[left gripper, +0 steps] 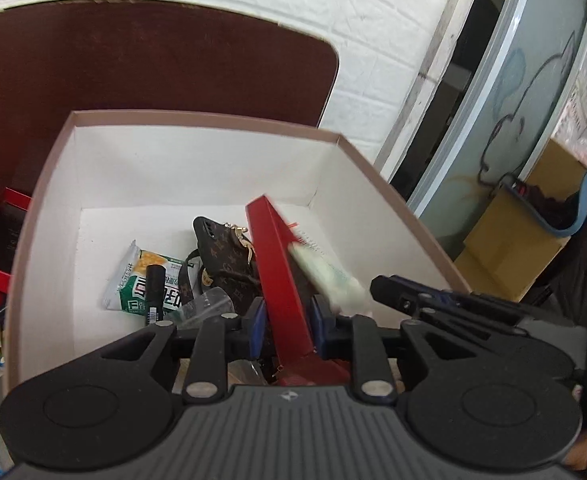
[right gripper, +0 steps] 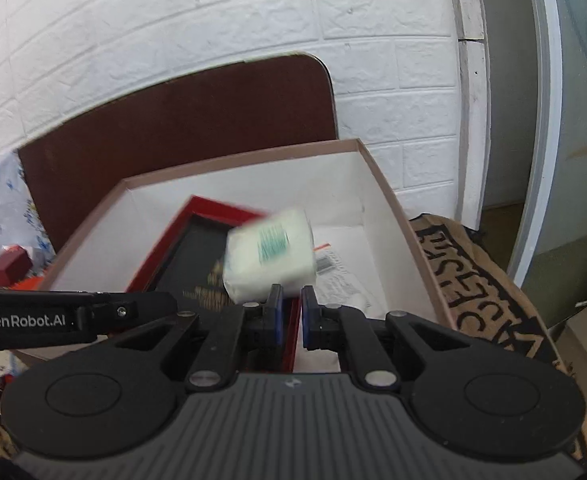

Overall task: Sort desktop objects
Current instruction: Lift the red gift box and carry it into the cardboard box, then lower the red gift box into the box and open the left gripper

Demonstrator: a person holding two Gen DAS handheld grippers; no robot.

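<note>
My left gripper [left gripper: 285,320] is clenched on the thin edge of a flat red cardboard box lid [left gripper: 279,276], which stands tilted on edge over the big white-lined cardboard box with a pinkish-brown rim [left gripper: 205,120]; in the right wrist view that lid [right gripper: 197,216] shows its dark inner face, leaning toward ten o'clock. My right gripper [right gripper: 291,316] has its jaws almost together and pinches the lower corner of a blurred white soft packet with green print [right gripper: 269,256], held just above the box [right gripper: 381,196]; the same packet [left gripper: 325,276] sits at two o'clock of the lid in the left view. On the box floor lie a green-and-white snack sachet [left gripper: 137,276], a black marker [left gripper: 154,292] across it, and a brown monogram phone case [left gripper: 221,252] touching the lid; a brown tabletop [left gripper: 153,60] lies beyond at twelve o'clock.
</note>
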